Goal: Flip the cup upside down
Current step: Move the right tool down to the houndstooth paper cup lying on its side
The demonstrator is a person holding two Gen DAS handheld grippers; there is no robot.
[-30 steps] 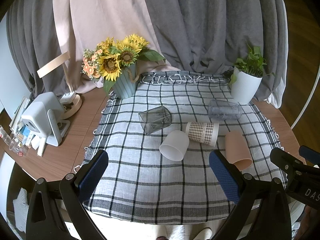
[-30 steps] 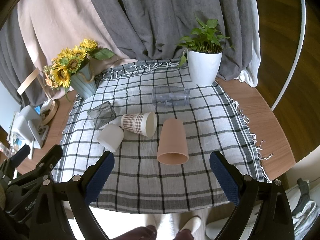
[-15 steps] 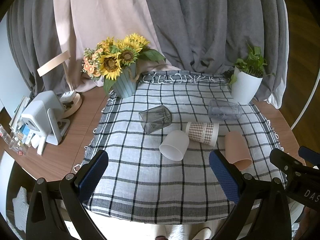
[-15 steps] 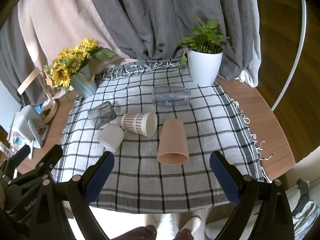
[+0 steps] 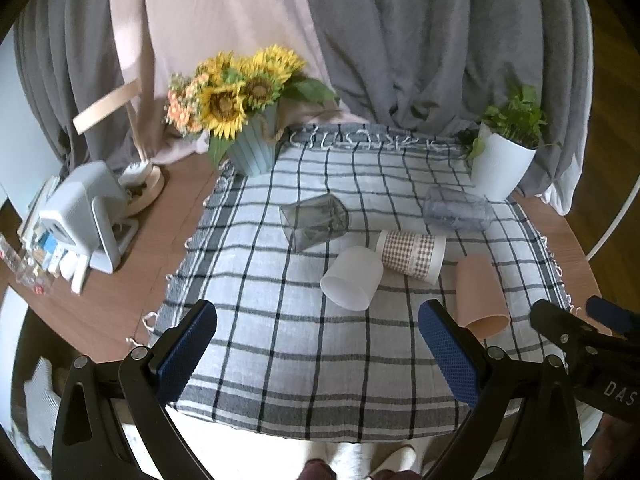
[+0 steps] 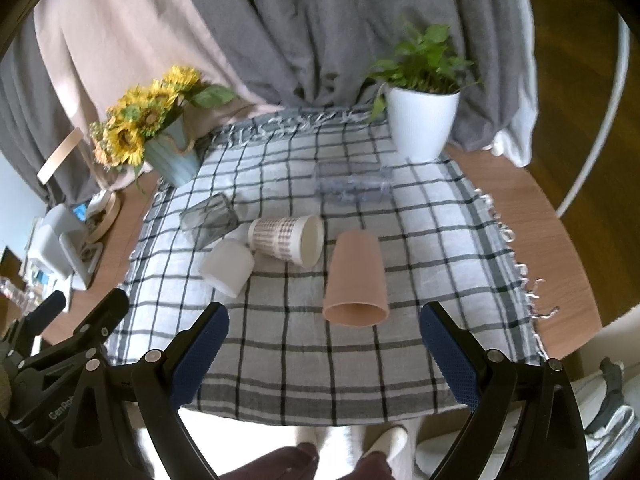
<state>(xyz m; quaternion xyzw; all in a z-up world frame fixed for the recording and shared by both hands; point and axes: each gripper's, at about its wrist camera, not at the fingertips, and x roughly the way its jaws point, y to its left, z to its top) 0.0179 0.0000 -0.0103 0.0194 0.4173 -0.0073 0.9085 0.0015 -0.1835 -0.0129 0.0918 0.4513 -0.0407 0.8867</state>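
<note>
Five cups lie on their sides on a grey-and-white checked cloth (image 6: pixel 360 364) spread over a round wooden table (image 6: pixel 532 240). Nearest the right gripper (image 6: pixel 322 350) is a terracotta-pink plastic cup (image 6: pixel 356 276), its mouth facing the camera. Beside it lie a brown-checked paper cup (image 6: pixel 286 238), a white frosted cup (image 6: pixel 227 266), a smoky grey square glass (image 6: pixel 208 218) and, farther back, a clear ribbed tumbler (image 6: pixel 352 186). Both the right gripper and the left gripper (image 5: pixel 318 346) hover above the cloth's near edge, blue-padded fingers spread wide and holding nothing. A vase of sunflowers (image 5: pixel 240 112) and a white potted plant (image 5: pixel 506 152) stand at the far corners.
</note>
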